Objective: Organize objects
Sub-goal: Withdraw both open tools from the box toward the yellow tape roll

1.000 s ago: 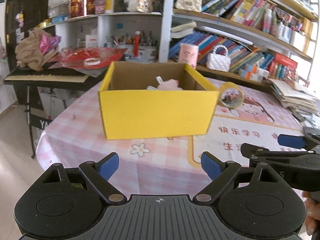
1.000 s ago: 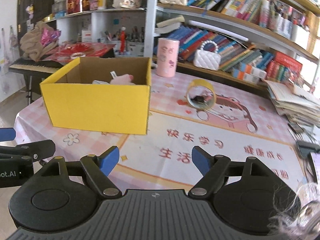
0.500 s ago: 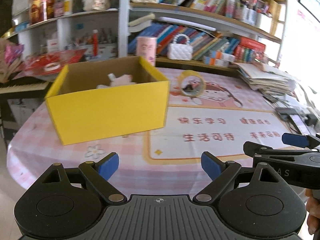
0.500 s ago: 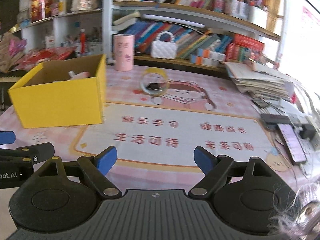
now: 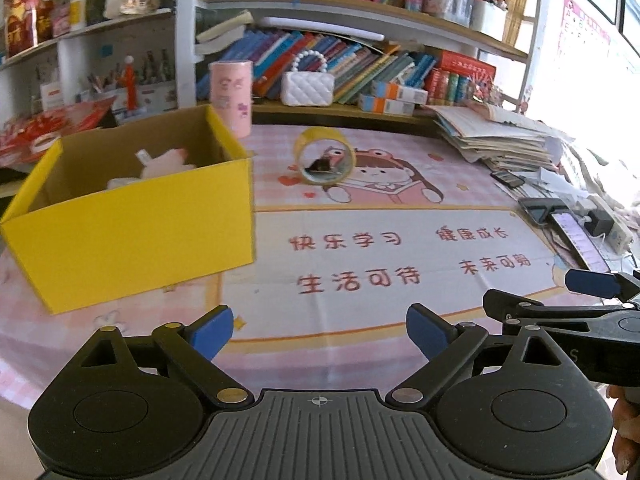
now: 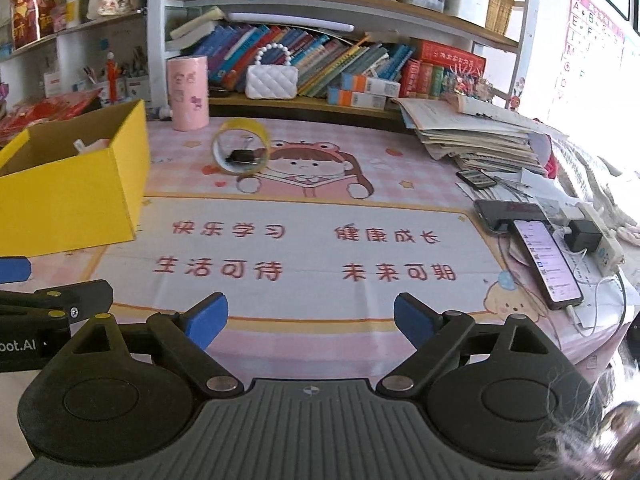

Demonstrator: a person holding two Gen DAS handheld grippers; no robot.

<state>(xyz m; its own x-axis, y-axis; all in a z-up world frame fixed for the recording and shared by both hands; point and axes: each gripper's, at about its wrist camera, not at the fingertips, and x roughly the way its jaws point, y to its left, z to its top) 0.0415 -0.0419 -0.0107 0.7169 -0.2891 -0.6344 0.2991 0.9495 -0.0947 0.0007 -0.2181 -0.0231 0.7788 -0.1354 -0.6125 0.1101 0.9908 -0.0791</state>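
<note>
A yellow cardboard box (image 5: 132, 236) (image 6: 68, 196) stands on the left of the table with a pink plush toy (image 5: 164, 162) inside. A roll of yellow tape (image 5: 324, 156) (image 6: 240, 148) stands on edge at mid table, a black binder clip (image 6: 240, 157) lying inside it. A pink cylinder (image 5: 232, 98) (image 6: 188, 92) stands behind. My left gripper (image 5: 320, 330) hovers over the near table edge, jaws opening, nothing between them. My right gripper (image 6: 310, 320) hangs beside it on the right, jaws opening too and empty.
A stack of papers (image 6: 476, 136) lies at the right. Phones (image 6: 544, 256), a charger and a power strip (image 6: 604, 236) lie near the right edge. A bookshelf with a white handbag (image 6: 272, 78) runs along the back. A cartoon mat (image 6: 304, 248) covers the table.
Both grippers swung to the right, so the yellow box slid from centre to the left of each view and the phones came into sight. Both pairs of jaws widened.
</note>
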